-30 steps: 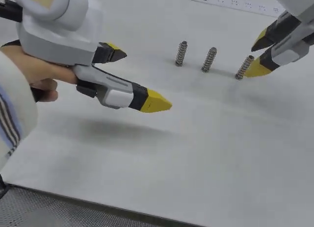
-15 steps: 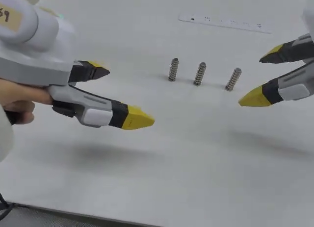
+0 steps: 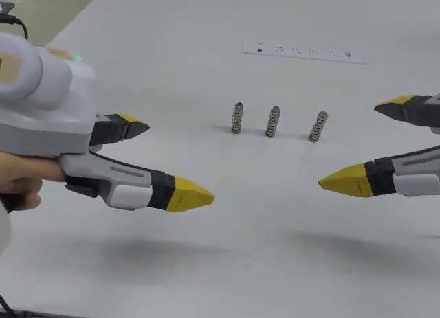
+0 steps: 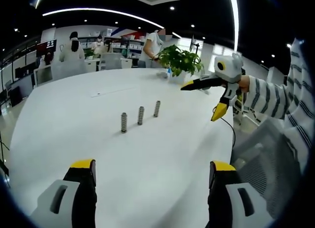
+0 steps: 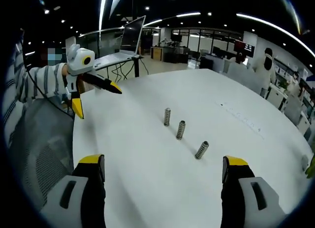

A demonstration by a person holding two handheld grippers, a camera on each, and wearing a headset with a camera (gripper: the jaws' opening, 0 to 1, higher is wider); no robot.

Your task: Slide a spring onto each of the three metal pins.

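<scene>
Springs (image 3: 273,121) stand on table (image 3: 227,256); L gripper (image 3: 180,161), R gripper (image 3: 348,145) both spread wide.

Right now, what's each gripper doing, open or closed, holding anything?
Left gripper: open, holding nothing.
Right gripper: open, holding nothing.

Three springs (image 3: 273,121) stand in a row on the white bench (image 3: 240,256), the rightmost tilted. The left gripper (image 3: 180,162) and right gripper (image 3: 348,145) flank them, fingers spread, well apart from the springs.
</scene>
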